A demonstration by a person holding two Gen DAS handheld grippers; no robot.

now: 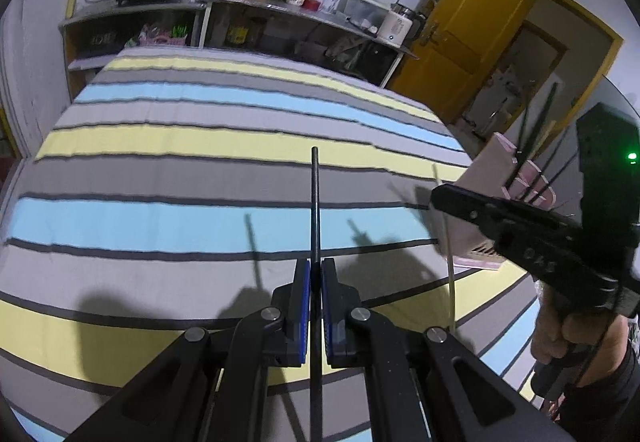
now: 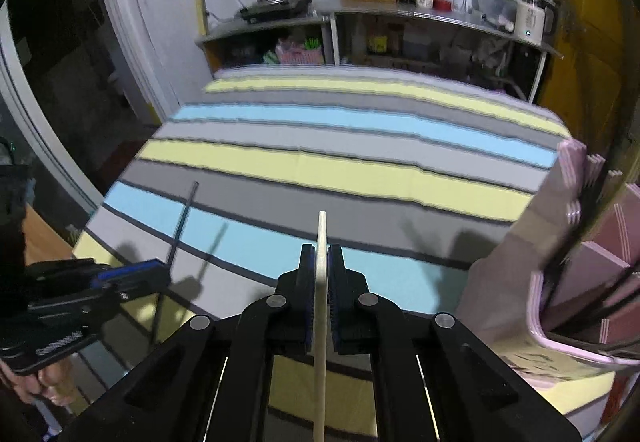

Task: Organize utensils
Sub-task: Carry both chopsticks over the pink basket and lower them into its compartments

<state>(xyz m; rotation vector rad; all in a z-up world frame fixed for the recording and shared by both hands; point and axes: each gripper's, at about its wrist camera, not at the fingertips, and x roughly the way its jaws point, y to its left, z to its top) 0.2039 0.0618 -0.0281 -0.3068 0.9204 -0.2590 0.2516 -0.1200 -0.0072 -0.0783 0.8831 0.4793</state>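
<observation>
Striped bedding [image 1: 240, 145] fills the left wrist view; the left tongs [image 1: 316, 274] are clamped on a black chopstick [image 1: 315, 201] pointing to 12 o'clock. At 3 o'clock stands a pink holder [image 1: 492, 169].

From the right wrist view, the right tongs [image 2: 322, 262] grip a pale wooden chopstick [image 2: 322, 234], with the pink holder [image 2: 560, 242] at 3 o'clock.
</observation>
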